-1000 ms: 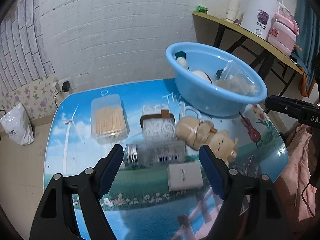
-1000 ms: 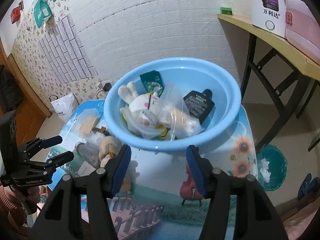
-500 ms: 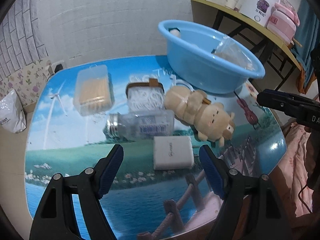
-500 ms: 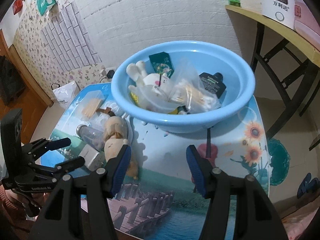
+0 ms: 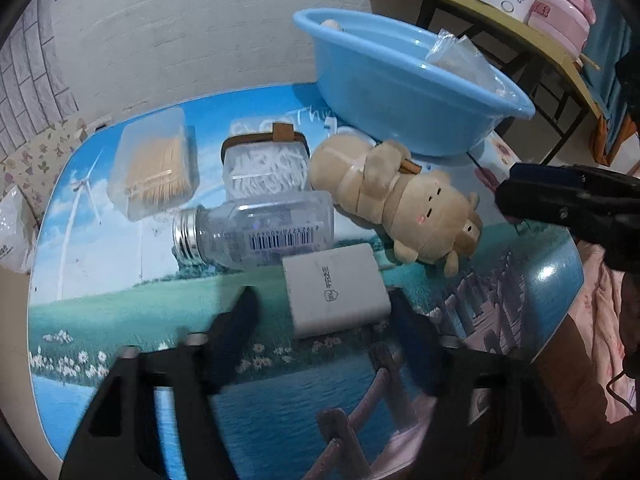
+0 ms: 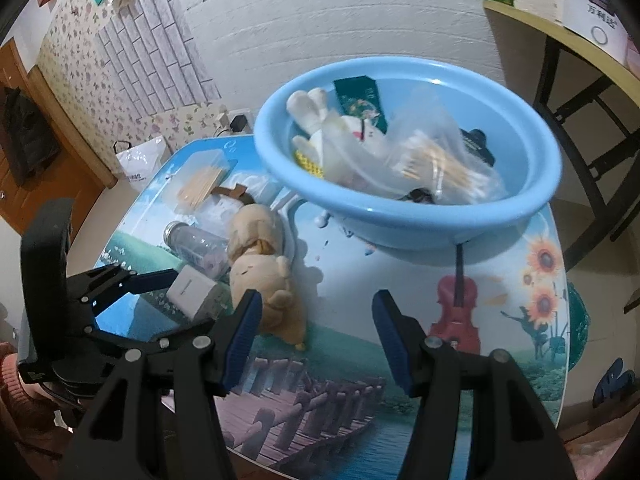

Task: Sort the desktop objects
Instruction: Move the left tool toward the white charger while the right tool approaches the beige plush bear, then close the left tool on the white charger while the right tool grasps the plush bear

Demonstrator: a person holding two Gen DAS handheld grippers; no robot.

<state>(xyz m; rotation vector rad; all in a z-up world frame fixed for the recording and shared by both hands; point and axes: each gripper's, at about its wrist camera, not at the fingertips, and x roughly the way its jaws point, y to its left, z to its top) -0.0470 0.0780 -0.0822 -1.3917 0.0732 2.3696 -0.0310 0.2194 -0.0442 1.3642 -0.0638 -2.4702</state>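
Observation:
My left gripper [image 5: 326, 316] is open, its jaws on either side of the near end of a white charger block [image 5: 334, 290] that lies flat on the table; from the right wrist the charger [image 6: 190, 290] shows between the left fingers. Behind it lie a clear bottle [image 5: 256, 232], a tan plush toy [image 5: 404, 204], a box of white floss picks [image 5: 266, 164] and a box of toothpicks [image 5: 154, 170]. My right gripper [image 6: 316, 338] is open and empty above the table, right of the plush [image 6: 262, 264]. The blue basin [image 6: 420, 216] holds several items.
The round table [image 6: 520, 320] has a printed landscape top. A wooden shelf [image 5: 480, 8] with appliances stands at the right by the wall. A white plastic bag [image 6: 138, 160] lies on the floor to the left.
My left gripper has dropped and moved forward so its open jaws now flank the charger block. My right gripper has lowered toward the table near the plush.

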